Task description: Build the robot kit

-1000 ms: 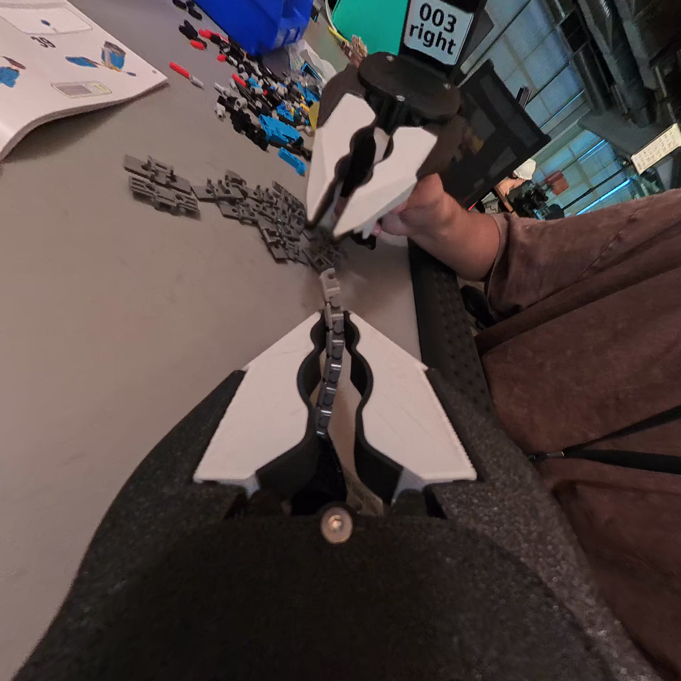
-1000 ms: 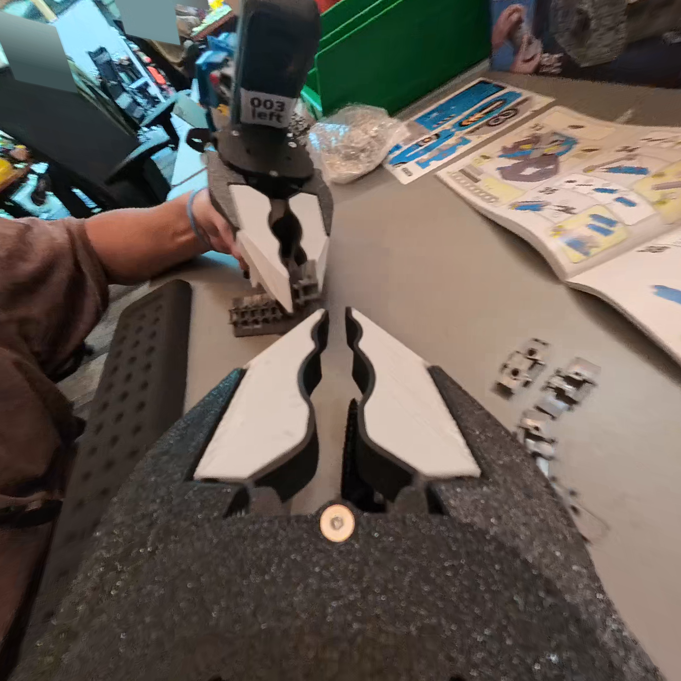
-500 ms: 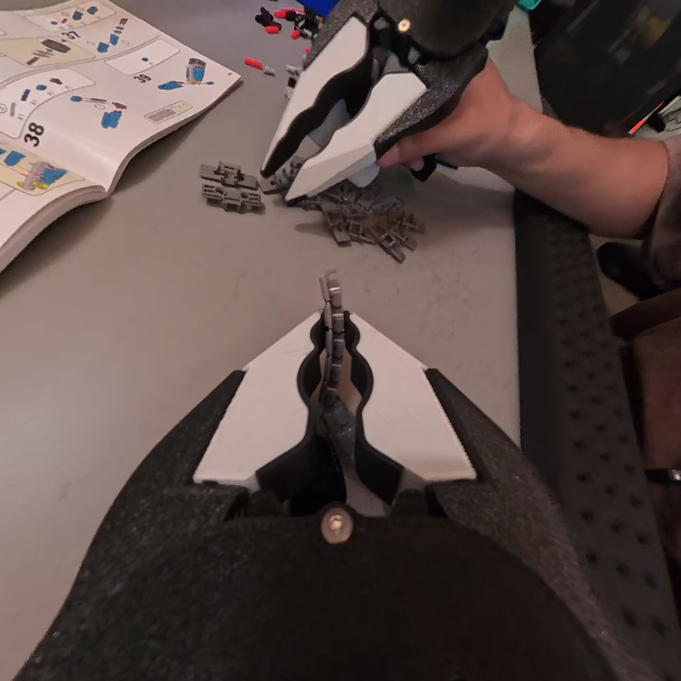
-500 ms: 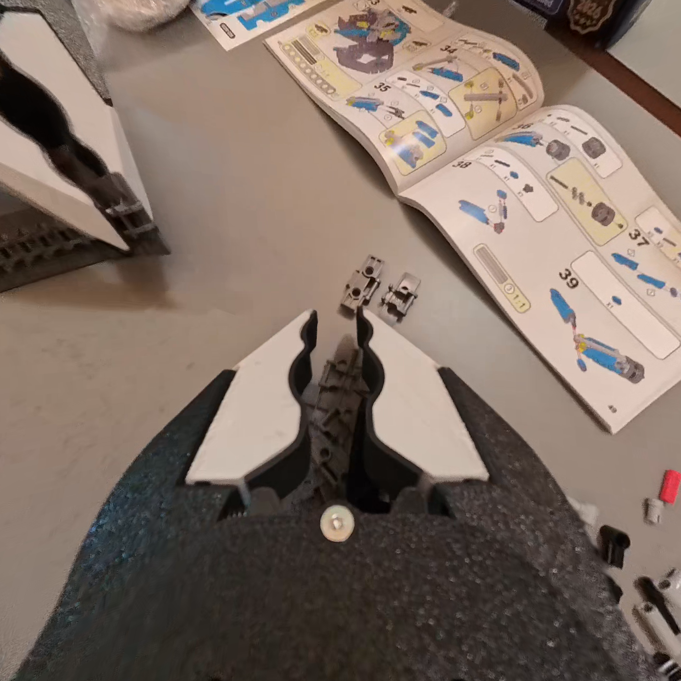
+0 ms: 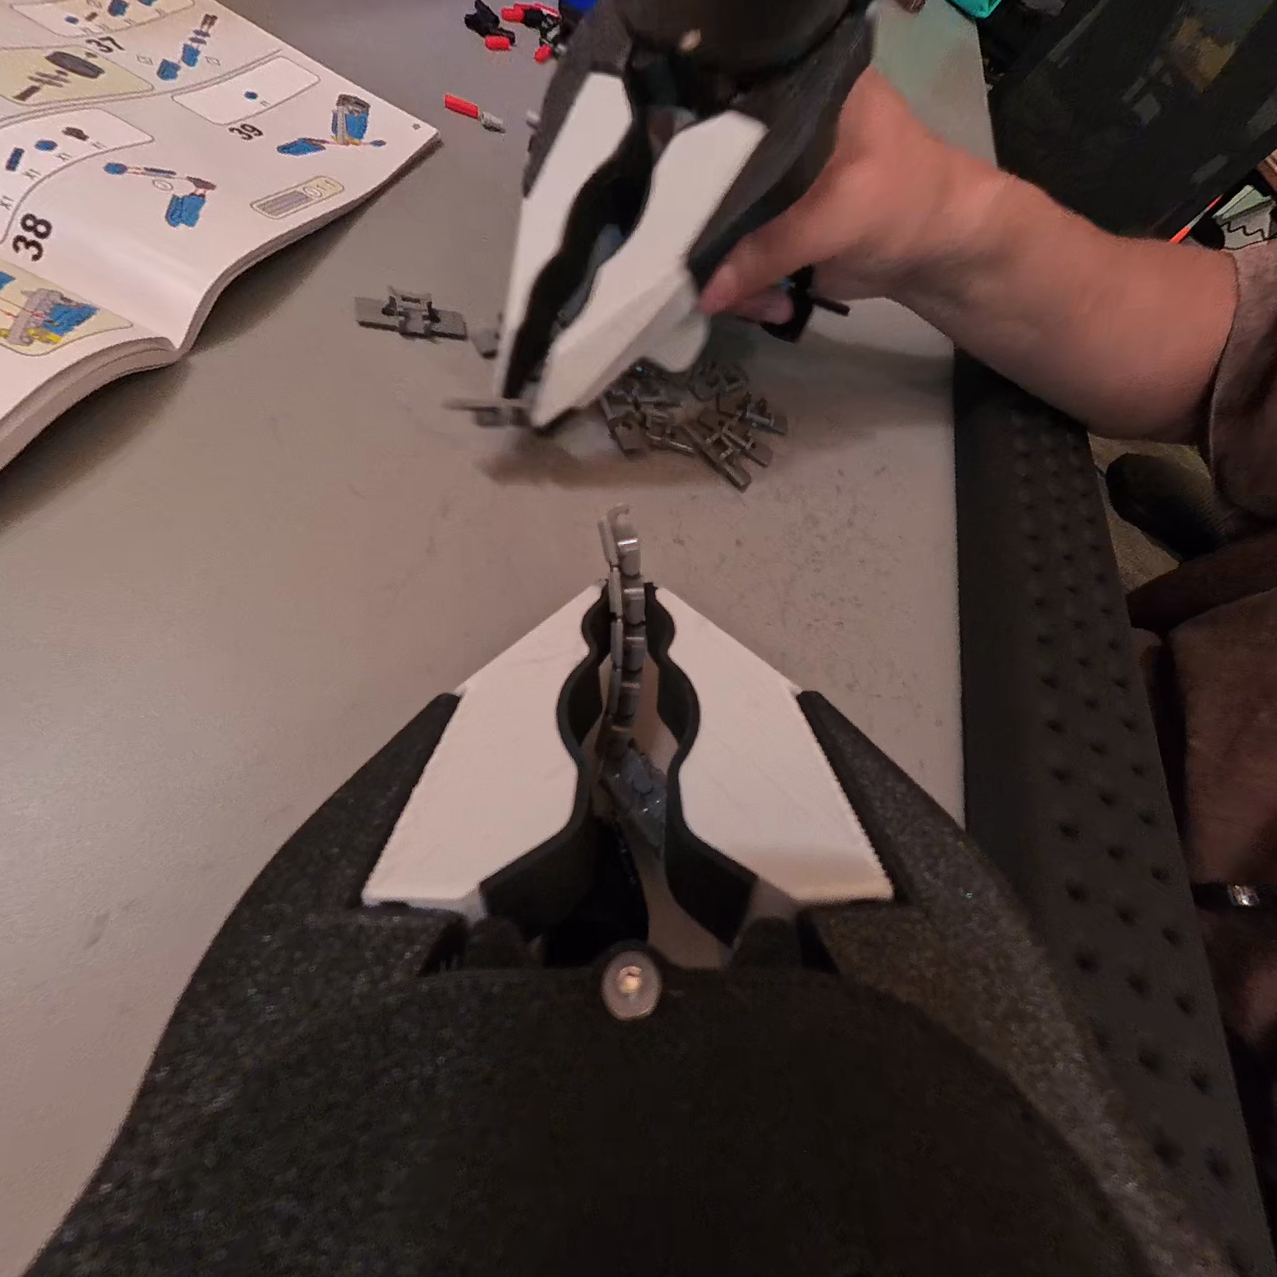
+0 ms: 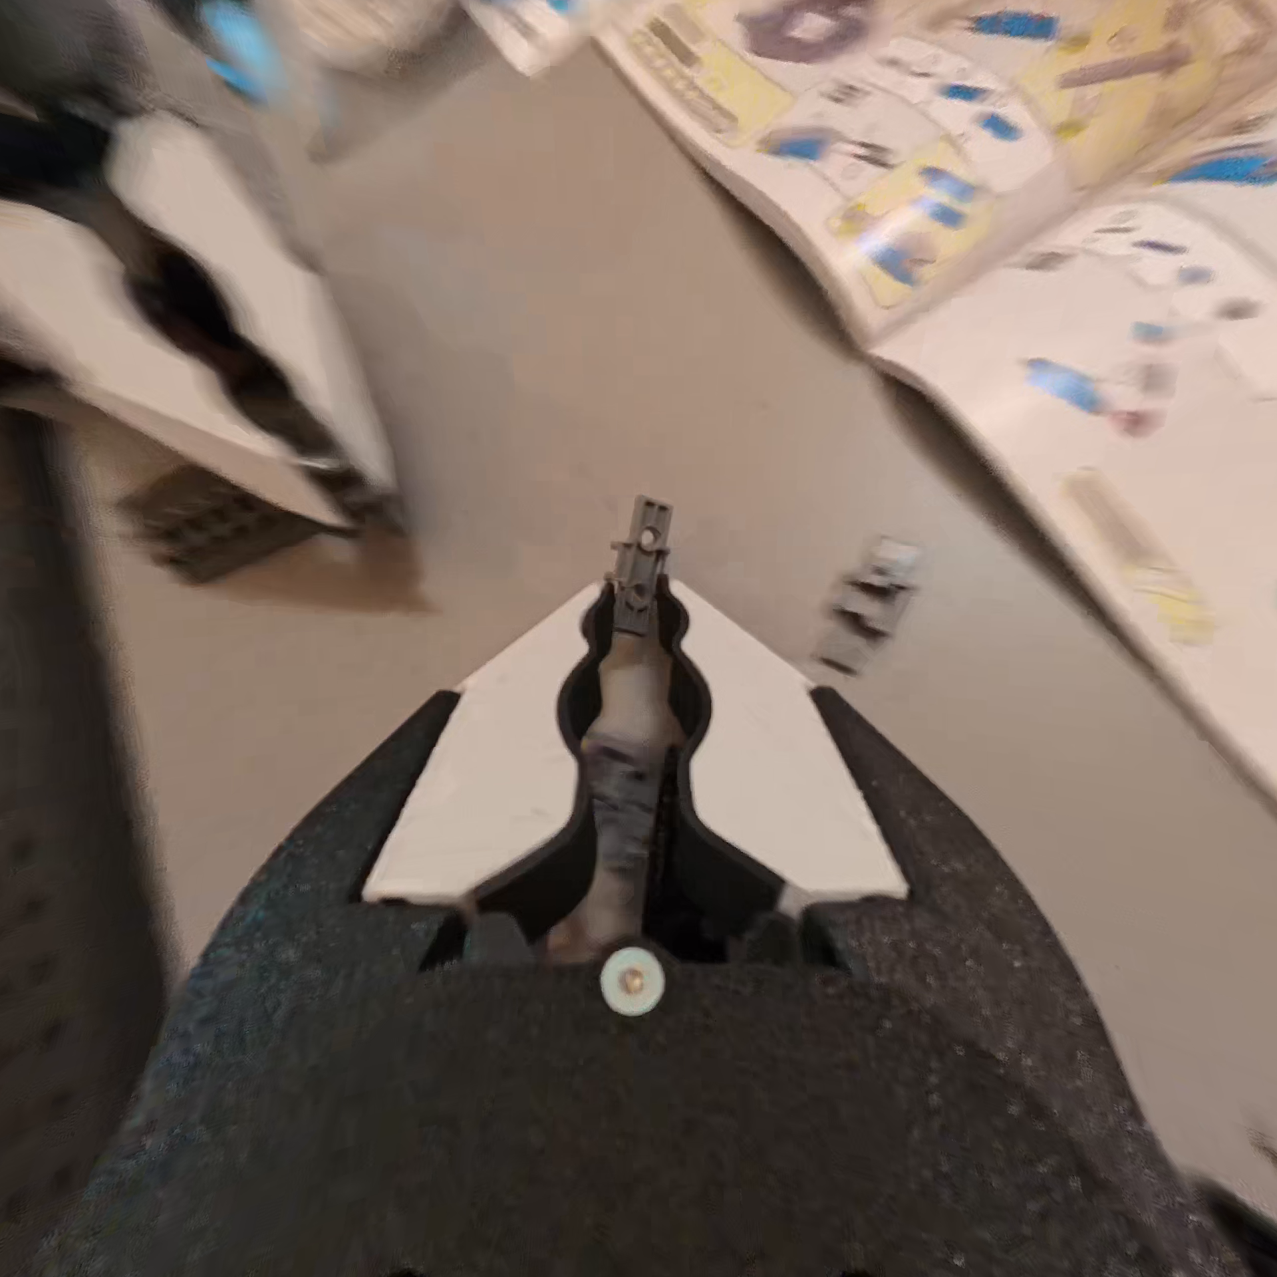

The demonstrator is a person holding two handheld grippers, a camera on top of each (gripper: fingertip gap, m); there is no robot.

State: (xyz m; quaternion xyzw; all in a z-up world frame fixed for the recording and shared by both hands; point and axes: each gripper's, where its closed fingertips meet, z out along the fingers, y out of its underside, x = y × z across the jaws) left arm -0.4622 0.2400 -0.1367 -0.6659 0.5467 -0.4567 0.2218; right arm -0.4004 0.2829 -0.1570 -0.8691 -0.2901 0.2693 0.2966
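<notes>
Two hand-held grippers each pinch grey track pieces above a grey bench.

The left gripper (image 5: 625, 587) is clamped on a strip of linked grey track (image 5: 627, 625), its long axis running straight out along the fingers, the hooked end link pointing away past the tips toward the pile of loose grey links (image 5: 691, 421) near the bench's padded black edge (image 5: 1050, 691). The right gripper (image 6: 639, 587), jaws nearly closed, grips a single grey link (image 6: 642, 560) that stands lengthwise out of its tips, pointing forward; in the left wrist view it hangs tips-down just beside the pile, the link (image 5: 487, 409) lying flat and crosswise. An open instruction booklet (image 5: 173, 193) lies at the far left corner; two joined links (image 5: 411, 318) lie between booklet and pile.
</notes>
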